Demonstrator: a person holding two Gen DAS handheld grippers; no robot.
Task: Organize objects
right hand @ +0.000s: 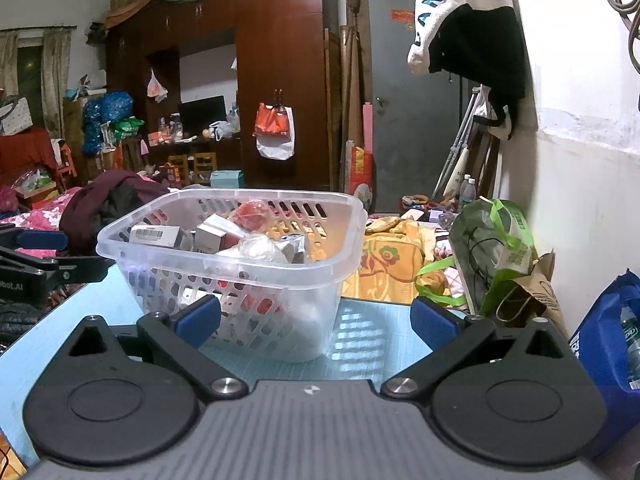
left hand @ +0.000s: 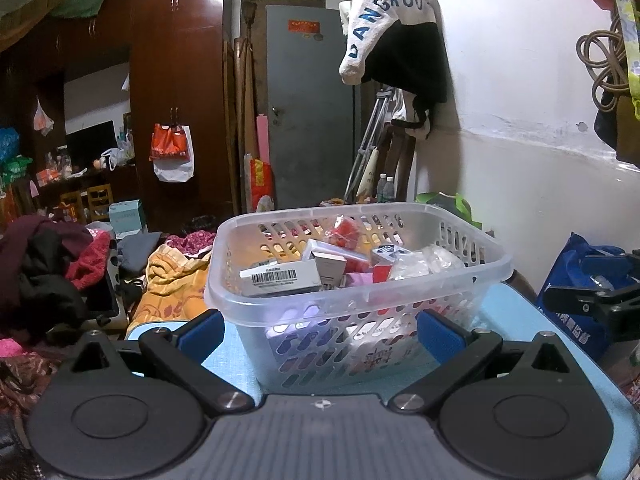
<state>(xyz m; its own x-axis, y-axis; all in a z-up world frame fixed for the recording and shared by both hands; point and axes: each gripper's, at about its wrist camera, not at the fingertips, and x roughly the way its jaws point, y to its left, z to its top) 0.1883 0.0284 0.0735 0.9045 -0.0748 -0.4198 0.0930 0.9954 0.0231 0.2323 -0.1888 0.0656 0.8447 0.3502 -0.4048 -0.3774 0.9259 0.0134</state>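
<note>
Clear slotted plastic basket (left hand: 356,280) on pale blue tabletop (right hand: 360,344): boxes and packets already inside, nothing loose beside it. My left claw (left hand: 320,330) and right claw (right hand: 316,320): both spread, empty. I judge sorting nearly complete.

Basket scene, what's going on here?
A person holds two grippers in front of a clear basket on a blue table. The basket already holds small boxes, a red item and a plastic bag. The left gripper and right gripper are both open and hold nothing; neither touches the basket.
</note>
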